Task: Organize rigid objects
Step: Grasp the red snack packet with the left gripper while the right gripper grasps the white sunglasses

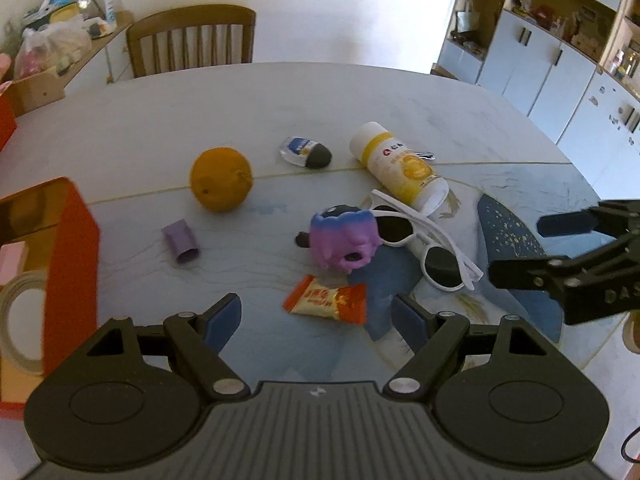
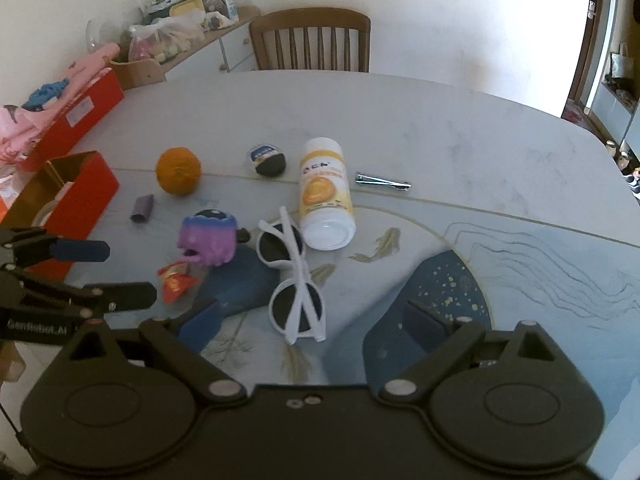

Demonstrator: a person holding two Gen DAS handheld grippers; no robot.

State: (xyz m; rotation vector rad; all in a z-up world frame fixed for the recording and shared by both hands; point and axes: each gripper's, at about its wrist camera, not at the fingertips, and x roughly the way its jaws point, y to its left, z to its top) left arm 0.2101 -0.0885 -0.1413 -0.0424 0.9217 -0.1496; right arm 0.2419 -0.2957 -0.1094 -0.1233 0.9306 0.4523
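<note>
a: seen on the table (image 1: 400,92)?

b: scattered small things. white sunglasses (image 2: 294,276) folded, dark lenses, lying near the middle, touching the foot of a white and yellow bottle (image 2: 325,192) tipped on its side. purple toy cup (image 1: 346,242) just left of the glasses, red and gold snack packet (image 1: 328,300) in front of it. orange (image 1: 221,179) further left, small lilac tube (image 1: 182,241) beside. dark pebble-like piece with a blue and white wrapper (image 1: 306,152) behind. metal nail clipper (image 2: 383,182) right of the bottle.

a: and the tongs?

b: left gripper (image 1: 318,318) spread wide, holding nothing, above the snack packet. right gripper (image 2: 316,326) also spread wide, empty, over the near end of the glasses.

a: surface, room?

b: pale marbled top with painted fish and blue patches. red box (image 1: 60,248) at the left edge, tape roll (image 1: 18,320) inside. wooden chair (image 2: 310,40) at the far side, white wall, cluttered shelf (image 2: 200,20) left, white cabinets (image 1: 560,76) right.
</note>
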